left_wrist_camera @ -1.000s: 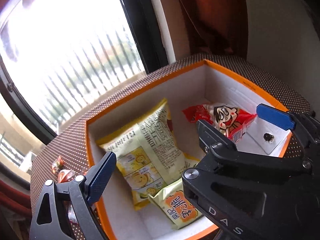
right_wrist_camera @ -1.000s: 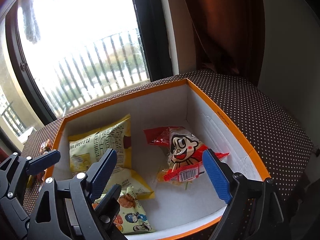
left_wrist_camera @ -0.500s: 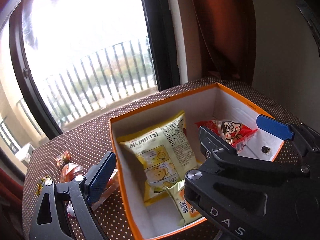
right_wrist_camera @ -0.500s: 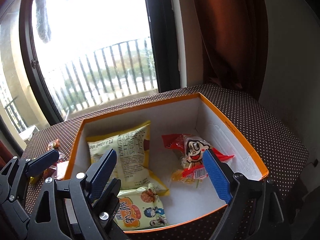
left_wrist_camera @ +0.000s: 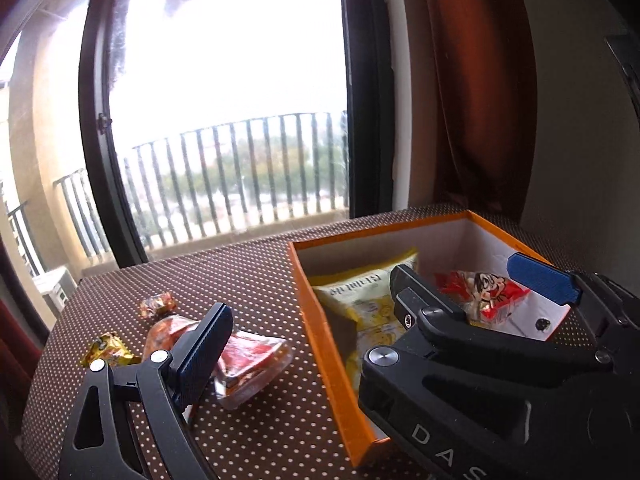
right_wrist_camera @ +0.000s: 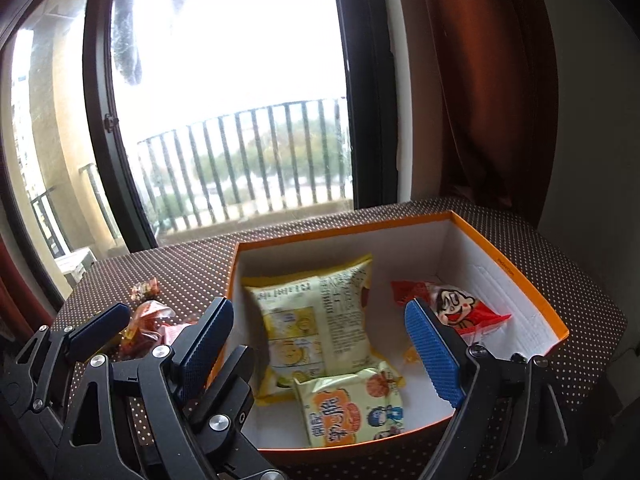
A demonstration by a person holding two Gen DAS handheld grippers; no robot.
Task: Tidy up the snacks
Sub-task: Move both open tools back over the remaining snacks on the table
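An orange box [right_wrist_camera: 340,232] with a white inside holds a big yellow chip bag [right_wrist_camera: 340,300], a small yellow-orange pack [right_wrist_camera: 348,408] and a red pack with a cartoon face [right_wrist_camera: 456,304]. My right gripper [right_wrist_camera: 320,312] hovers open over the box's near left part, nothing between its blue pads. My left gripper [left_wrist_camera: 320,340] is open above the box's left wall [left_wrist_camera: 316,320]; its right finger is hidden behind the right gripper's black body. Loose snacks lie left of the box: a clear-and-red packet [left_wrist_camera: 248,360], an orange packet [left_wrist_camera: 164,328] and two small candies [left_wrist_camera: 158,306].
A brown dotted tablecloth [left_wrist_camera: 240,272] covers the table. A large dark-framed window [left_wrist_camera: 368,120] with a balcony railing stands behind it, and a rust curtain [left_wrist_camera: 472,100] hangs at the back right. The two grippers overlap closely side by side.
Both grippers drew back and leftward from the box, staying open. In the left wrist view the box slid right and the loose snacks on the cloth came into full view.
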